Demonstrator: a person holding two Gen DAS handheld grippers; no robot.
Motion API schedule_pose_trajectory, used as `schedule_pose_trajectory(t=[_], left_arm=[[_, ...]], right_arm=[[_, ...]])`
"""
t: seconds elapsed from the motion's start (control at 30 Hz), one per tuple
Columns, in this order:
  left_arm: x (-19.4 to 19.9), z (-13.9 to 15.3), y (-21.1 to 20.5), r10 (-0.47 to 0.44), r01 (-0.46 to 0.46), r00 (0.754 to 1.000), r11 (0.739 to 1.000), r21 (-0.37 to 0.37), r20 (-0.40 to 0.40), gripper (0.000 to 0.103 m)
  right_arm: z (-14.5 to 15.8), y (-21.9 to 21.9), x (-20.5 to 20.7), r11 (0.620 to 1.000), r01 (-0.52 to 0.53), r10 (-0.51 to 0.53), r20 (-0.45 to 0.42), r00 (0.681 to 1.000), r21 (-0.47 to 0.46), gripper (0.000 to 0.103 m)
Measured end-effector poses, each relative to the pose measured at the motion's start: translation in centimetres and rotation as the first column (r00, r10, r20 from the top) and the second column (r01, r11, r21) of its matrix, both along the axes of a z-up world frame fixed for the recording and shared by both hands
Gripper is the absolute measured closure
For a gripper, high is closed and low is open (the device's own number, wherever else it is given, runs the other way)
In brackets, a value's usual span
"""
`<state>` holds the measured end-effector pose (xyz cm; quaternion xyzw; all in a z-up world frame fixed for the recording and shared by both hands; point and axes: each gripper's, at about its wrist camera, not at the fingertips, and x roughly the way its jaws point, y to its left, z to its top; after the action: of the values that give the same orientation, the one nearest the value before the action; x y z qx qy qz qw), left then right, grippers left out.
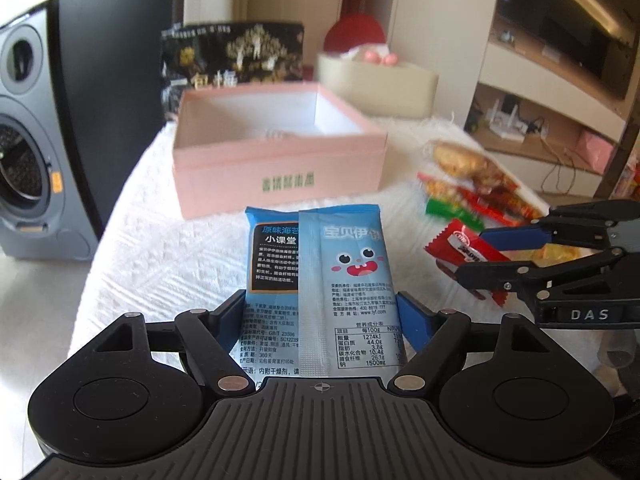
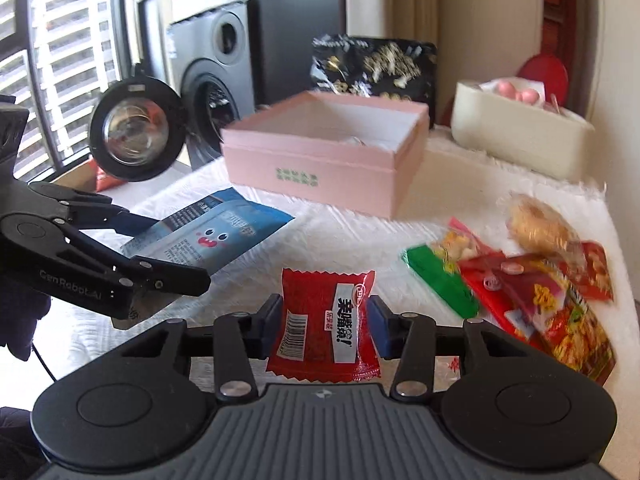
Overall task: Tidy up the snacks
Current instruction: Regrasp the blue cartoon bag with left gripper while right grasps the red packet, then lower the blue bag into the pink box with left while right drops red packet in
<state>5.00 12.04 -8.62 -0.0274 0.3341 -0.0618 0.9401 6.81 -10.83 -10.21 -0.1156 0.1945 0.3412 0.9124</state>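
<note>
A light-blue foil snack packet (image 1: pixel 320 276) with a cartoon face lies lengthwise between the left gripper (image 1: pixel 322 312) fingers, pinched; the right gripper (image 2: pixel 324 320) pinches a red crinkle-edged sachet (image 2: pixel 326 320), barcode showing.

black claw (image 1: pixel 320 308) linkages, blue pads (image 1: pixel 408 312), silver rivets.

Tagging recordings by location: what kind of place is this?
Most likely a home living area: a front-loading washing machine beside the cloth-covered table, wall shelving holding a router, and a window with outdoor railings.
</note>
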Motion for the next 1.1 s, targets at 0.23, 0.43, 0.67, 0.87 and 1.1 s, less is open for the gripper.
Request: schedule_pose_trajectory(t=[0.23,0.43,0.67,0.87,1.1], left_arm=[[0.7,4.9,1.3,0.025,-0.02,0.989,0.999,-0.034,0.144,0.02],[9.1,9.5,4.5,0.076,-0.044,0.965,0.99,-0.131,0.25,0.019],[23.1,4.8,8.0,0.151,-0.138,0.988,0.947,-0.29,0.023,0.014],[25.2,1.9,6.5,0.098,-0.098,0.995,0.988,-0.118,-0.007,0.014],[24.5,1.0,2.6,-0.024,0.039,0.988,0.994,0.098,-0.15,0.014]], right_arm=[[4.0,-0.2,-0.5,0.998,-0.023,0.017,0.102,0.995,0.054,0.06],[10.0,2.9,3.2,0.995,-0.042,0.016,0.257,0.966,0.096,0.059],[8.7,8.9,12.6,0.998,0.01,-0.023,0.192,0.981,0.069,0.054],[6.9,7.9,15.0,0.999,-0.009,0.006,0.047,0.999,0.053,0.046],[7.4,0.6,11.1,0.994,0.051,-0.06,0.094,0.994,0.097,0.033]])
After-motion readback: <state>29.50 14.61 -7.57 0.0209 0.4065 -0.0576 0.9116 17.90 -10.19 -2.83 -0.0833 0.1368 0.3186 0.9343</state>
